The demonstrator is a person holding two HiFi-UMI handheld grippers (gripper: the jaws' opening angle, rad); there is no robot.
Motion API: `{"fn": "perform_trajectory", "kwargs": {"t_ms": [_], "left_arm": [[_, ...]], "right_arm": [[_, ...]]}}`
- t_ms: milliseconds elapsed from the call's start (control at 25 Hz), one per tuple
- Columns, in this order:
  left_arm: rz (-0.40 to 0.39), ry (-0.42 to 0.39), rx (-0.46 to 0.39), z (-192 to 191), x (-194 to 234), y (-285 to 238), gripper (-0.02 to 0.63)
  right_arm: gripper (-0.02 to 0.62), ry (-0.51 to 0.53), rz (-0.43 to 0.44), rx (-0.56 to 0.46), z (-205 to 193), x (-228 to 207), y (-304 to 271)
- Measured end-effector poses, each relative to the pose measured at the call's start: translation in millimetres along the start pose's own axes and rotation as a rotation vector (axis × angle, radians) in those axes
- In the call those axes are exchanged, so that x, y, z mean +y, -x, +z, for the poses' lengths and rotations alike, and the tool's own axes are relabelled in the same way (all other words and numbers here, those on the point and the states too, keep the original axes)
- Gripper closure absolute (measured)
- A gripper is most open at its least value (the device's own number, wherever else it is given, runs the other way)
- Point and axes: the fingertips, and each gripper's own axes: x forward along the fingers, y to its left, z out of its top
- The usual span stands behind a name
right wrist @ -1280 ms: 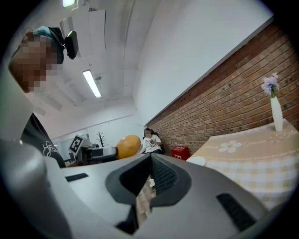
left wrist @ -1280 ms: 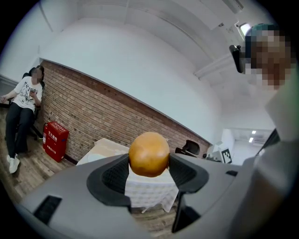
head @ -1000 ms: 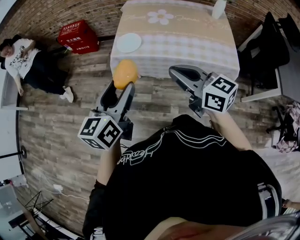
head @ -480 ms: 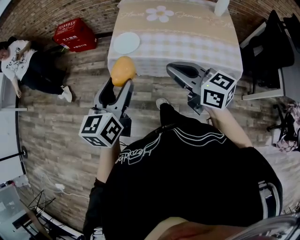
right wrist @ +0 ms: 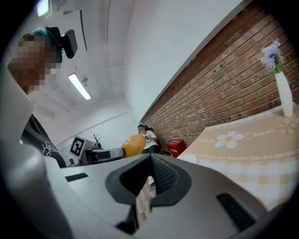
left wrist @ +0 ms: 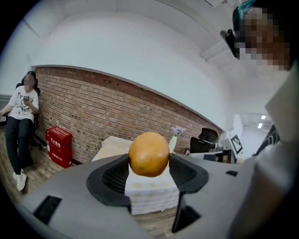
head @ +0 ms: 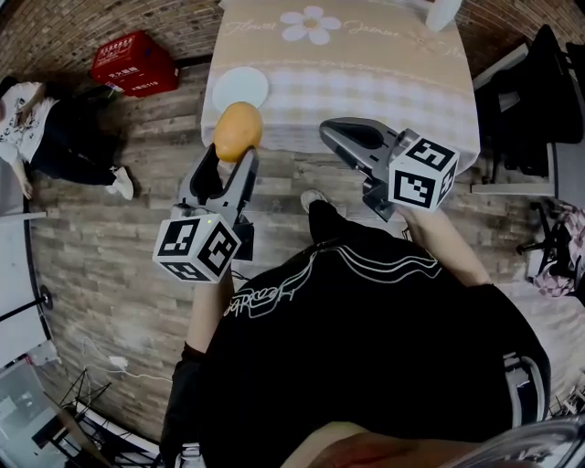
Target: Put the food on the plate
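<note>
A round orange-yellow food (head: 238, 130) sits between the tips of my left gripper (head: 234, 154), which is shut on it above the wooden floor, just short of the table's near edge. In the left gripper view the food (left wrist: 148, 154) is pinched between both pads of the left gripper (left wrist: 148, 164). A white plate (head: 240, 88) lies empty on the near left corner of the cloth-covered table (head: 366, 55), just beyond the food. My right gripper (head: 329, 132) hovers at the table's front edge, shut and empty; its view shows the right gripper (right wrist: 151, 156) with tips touching, and the plate (right wrist: 188, 158).
A white vase (head: 443, 11) with flowers stands at the table's far right. A red crate (head: 132, 64) sits on the floor to the left, near a seated person (head: 37, 137). Black chairs (head: 539, 91) stand to the right of the table.
Both grippers and the view have moved forward toward the table; the food is now close to the plate's corner. The grip on the food is unchanged.
</note>
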Motion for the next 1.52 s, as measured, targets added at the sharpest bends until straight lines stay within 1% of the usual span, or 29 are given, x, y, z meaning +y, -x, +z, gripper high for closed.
{"fn": "perform_trajectory", "kwargs": {"t_ms": [160, 320, 520, 760, 840, 1040, 1200, 1520], "left_arm": [[0.008, 0.014, 0.011, 5, 16, -23, 0.341], [0.022, 0.008, 0.025, 8, 35, -46, 0.341], [0.032, 0.021, 0.033, 9, 57, -69, 0.341], [0.058, 0.008, 0.064, 2, 84, -98, 0.341], [0.068, -0.004, 0.076, -3, 93, -107, 0.341], [0.084, 0.014, 0.120, -21, 117, -129, 0.341], [0.102, 0.011, 0.153, -36, 134, -145, 0.341], [0.130, -0.005, 0.210, -61, 157, -171, 0.341]], "right_arm": [[0.598, -0.017, -0.003, 0.007, 5, -23, -14], [0.598, -0.033, -0.006, 0.012, 9, -45, -31], [0.598, -0.040, -0.011, 0.059, 9, -68, -52], [0.598, -0.064, -0.002, 0.102, 0, -89, -76], [0.598, -0.072, -0.009, 0.111, -4, -97, -82], [0.598, -0.098, -0.026, 0.135, -14, -118, -94], [0.598, -0.116, -0.034, 0.143, -19, -131, -102], [0.598, -0.151, -0.054, 0.162, -31, -152, -107]]}}
